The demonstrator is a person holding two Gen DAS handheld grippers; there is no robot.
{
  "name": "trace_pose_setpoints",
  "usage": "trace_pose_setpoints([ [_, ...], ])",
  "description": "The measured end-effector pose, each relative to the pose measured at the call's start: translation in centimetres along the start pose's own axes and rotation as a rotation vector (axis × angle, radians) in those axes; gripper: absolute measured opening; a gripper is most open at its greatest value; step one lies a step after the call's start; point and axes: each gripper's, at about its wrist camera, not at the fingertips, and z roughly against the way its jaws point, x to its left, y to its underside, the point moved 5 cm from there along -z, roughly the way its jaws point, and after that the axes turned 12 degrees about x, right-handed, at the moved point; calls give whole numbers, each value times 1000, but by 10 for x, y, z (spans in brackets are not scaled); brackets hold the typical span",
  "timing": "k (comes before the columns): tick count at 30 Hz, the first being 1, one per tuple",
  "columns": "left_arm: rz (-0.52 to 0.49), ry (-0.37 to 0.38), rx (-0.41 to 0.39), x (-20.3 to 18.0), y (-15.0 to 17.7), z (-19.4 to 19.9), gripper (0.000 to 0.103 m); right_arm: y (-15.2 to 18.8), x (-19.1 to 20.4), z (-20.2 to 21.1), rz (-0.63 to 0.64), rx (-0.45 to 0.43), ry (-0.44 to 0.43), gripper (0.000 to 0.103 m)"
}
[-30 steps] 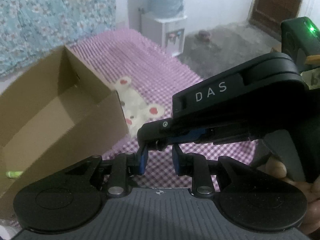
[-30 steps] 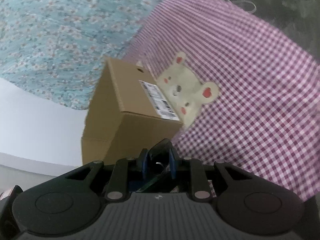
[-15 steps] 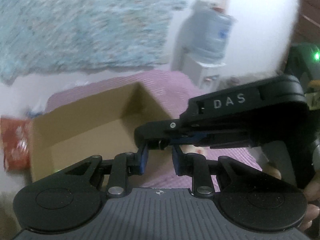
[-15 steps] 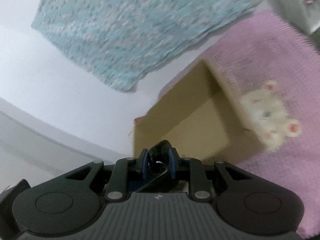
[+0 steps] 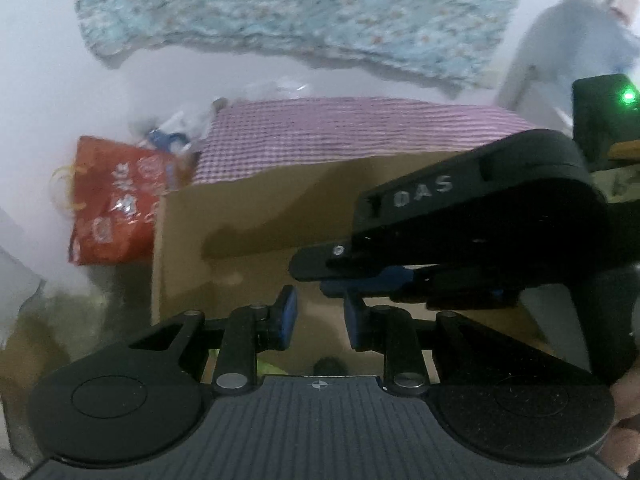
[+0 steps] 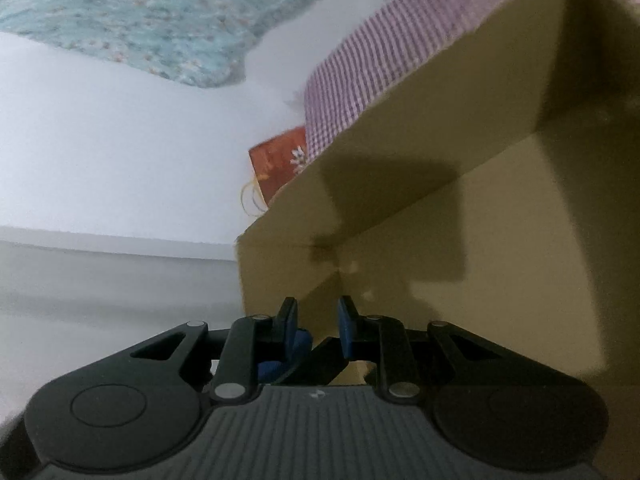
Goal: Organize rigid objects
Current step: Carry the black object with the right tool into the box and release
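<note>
Both hands have swung across from the pink checked bedspread (image 5: 360, 128), so the open brown cardboard box (image 5: 248, 216) now fills both views. The left hand-held gripper (image 5: 320, 316) points steeply down into the box, its blue pads narrowly apart with nothing between them. The right hand-held gripper (image 6: 318, 324), lettered "DAS", is clamped on a black-and-blue object (image 6: 304, 360) over the box's corner. A red printed bag (image 5: 116, 204) stands beside the box.
</note>
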Motion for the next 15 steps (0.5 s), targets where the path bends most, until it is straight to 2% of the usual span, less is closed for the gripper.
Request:
trace_pose_setpoints([
  [2,20,19,6,2,2,0,25,-7,-1,-12,-19,13,-10,24],
  [5,14,40,-16,0,10,11,26,-7,0,-8,0,4,-30,23],
  [11,-8,108,-41,-11,24,26,26,11,-6,32,42,-5,19,25],
  [15,-26,162,-79,-16,44,50,28,40,-7,67,70,-32,-15,25],
])
